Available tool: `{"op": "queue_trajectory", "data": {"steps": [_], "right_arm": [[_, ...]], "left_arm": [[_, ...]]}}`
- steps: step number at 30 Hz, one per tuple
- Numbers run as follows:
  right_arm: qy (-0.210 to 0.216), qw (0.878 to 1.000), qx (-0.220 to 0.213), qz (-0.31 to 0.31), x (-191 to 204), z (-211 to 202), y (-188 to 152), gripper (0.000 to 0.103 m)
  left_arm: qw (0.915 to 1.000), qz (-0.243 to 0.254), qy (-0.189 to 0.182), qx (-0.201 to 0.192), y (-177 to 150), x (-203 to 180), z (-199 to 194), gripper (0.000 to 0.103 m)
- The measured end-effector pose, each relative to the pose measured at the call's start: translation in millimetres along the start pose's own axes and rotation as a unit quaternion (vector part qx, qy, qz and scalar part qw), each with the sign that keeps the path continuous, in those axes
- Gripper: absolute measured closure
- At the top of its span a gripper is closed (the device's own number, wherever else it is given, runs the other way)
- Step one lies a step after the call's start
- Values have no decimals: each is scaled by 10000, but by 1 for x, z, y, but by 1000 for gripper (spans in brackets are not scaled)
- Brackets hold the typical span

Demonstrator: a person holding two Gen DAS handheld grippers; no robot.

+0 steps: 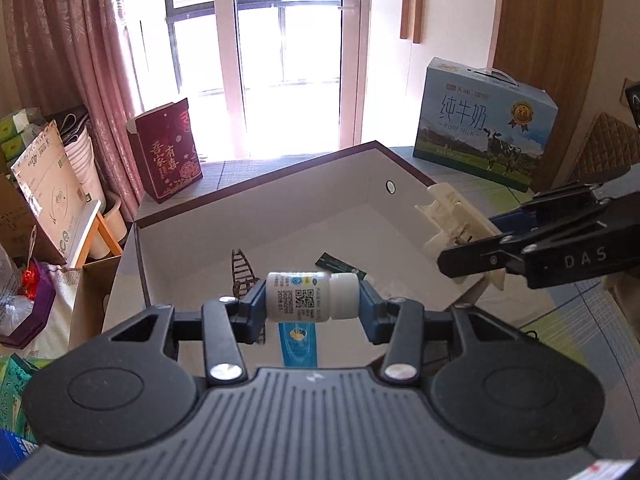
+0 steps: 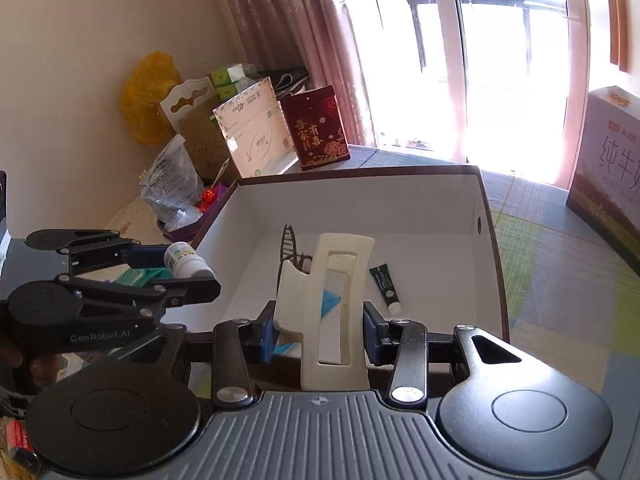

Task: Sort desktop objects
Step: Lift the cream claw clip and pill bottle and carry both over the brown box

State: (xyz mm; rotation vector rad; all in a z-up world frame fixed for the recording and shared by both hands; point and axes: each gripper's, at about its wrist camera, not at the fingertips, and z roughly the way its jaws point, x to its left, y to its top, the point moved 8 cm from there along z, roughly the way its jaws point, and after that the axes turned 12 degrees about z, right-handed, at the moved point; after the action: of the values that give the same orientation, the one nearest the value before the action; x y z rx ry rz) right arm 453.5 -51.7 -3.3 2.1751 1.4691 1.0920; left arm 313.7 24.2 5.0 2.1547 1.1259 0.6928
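Over the white box (image 1: 256, 208), both tools at once. Left gripper (image 1: 313, 300) pinching a small white pill bottle (image 1: 312, 297) end to end, bottle lying sideways between the blue pads (image 1: 253, 312), hanging above the box floor. Right gripper (image 2: 319, 326) clamped on a cream hair claw clip (image 2: 328, 304), clip upright between its pads, poised above the near wall of the same box (image 2: 360, 196); seen from the left wrist view, same gripper (image 1: 472, 256) and clip (image 1: 456, 216) at the box's right wall.

Down inside: a dark wire hair clip (image 2: 290, 246), a small dark green tube (image 2: 385, 283) with a white cap lying flat near the right wall, a blue packet (image 1: 298, 338) flat on the bottom.

Underneath, a patchwork mat (image 2: 560, 264) in grey, green and yellow. Beyond the box, a dark red gift box (image 1: 168, 148) standing with gold lettering, and a blue milk carton case (image 1: 480, 120) to the right. Behind those, a bright glass door (image 1: 288, 40), pink curtain (image 1: 80, 40), and a pile of cardboard and bags (image 2: 192, 152) by the cream wall (image 2: 80, 40), yellow plastic bag (image 2: 146, 96) among it.
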Motion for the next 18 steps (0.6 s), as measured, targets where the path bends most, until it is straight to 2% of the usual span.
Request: {"op": "queue_trajectory", "data": {"steps": [3,6,12,18], "right_arm": [[-62,9999,82,139,-5,22,19,64],[-316,9992,217,130,-18,47,31,64],[-868,9941,648,32,-51,95,35,64],[-1072,9902,900,-11,-66,121,41,64]], "left_arm": [[9999,-45,-89,117,12,10,24,61],[9996,-12,-168,226,21,16,47,62],[9980,-6,-288,560,33,26,102,62],[9951,-259,-401,865,38,35,148,61]]}}
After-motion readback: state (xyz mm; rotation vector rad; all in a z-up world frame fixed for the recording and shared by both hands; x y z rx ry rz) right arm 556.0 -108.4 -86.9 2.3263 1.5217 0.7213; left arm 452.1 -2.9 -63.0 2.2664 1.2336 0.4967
